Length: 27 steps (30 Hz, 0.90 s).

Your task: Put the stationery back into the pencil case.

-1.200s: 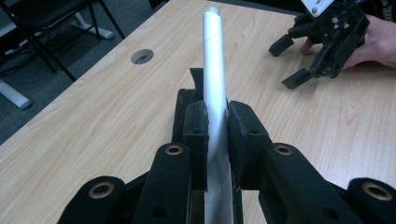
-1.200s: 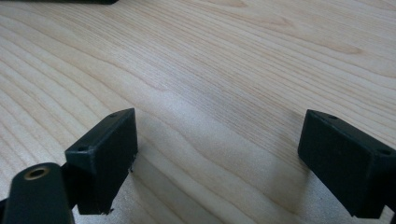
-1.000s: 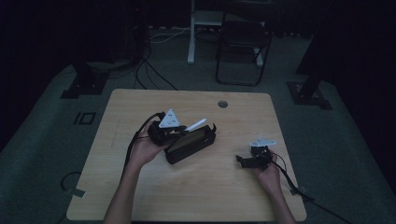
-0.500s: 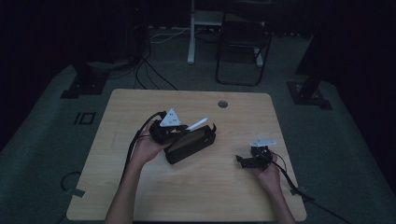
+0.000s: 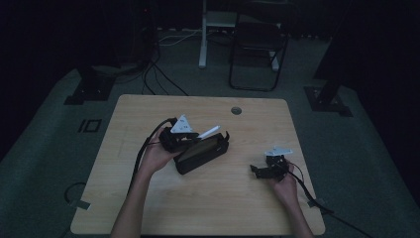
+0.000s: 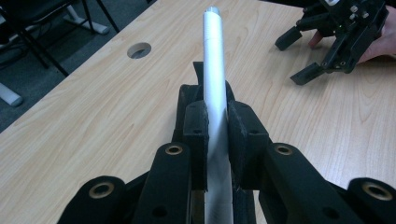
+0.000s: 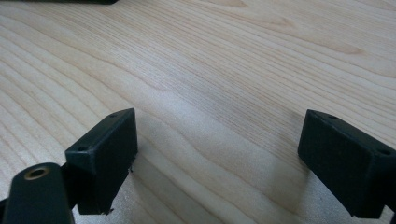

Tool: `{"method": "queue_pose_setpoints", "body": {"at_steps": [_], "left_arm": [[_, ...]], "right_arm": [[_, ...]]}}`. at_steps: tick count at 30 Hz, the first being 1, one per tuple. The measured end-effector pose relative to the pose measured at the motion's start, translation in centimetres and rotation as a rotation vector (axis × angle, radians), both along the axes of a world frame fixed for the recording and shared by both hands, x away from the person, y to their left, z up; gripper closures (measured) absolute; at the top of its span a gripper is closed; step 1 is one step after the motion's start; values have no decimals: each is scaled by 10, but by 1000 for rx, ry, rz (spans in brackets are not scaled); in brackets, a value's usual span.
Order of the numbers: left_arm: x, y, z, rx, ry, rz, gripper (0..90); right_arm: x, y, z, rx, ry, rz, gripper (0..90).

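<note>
**Around the desk**

A light wooden desk (image 5: pixel 208 208) with a round cable hole (image 5: pixel 236 110) near its far edge stands on dark grey floor (image 5: pixel 44 163). Behind it are a black folding chair (image 5: pixel 257 47), a white post (image 5: pixel 203 34) and loose black cables (image 5: pixel 153 74)

Both forearms enter the high view from six o'clock. The left forearm angles toward one o'clock, its hand wrapped around the left gripper (image 5: pixel 184 136), whose fingers (image 6: pixel 198 135) are clamped tight together. The right hand holds the right gripper (image 5: pixel 261 171) low, pointing toward nine o'clock, its fingers (image 7: pixel 105 154) spread wide apart.
</note>
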<state>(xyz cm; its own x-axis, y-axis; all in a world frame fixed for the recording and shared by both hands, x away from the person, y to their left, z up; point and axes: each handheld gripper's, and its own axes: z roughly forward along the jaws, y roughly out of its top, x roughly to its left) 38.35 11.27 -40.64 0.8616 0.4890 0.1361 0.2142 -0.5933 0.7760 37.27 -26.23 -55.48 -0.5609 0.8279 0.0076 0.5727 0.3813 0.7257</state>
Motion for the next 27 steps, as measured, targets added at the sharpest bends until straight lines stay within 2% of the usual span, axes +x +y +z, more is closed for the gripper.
{"method": "queue_pose_setpoints", "body": {"at_steps": [27], "left_arm": [[14, -3, -19, 42, 57, 30, 787]], "right_arm": [[0, 0, 0, 0, -3, 1, 120]]}}
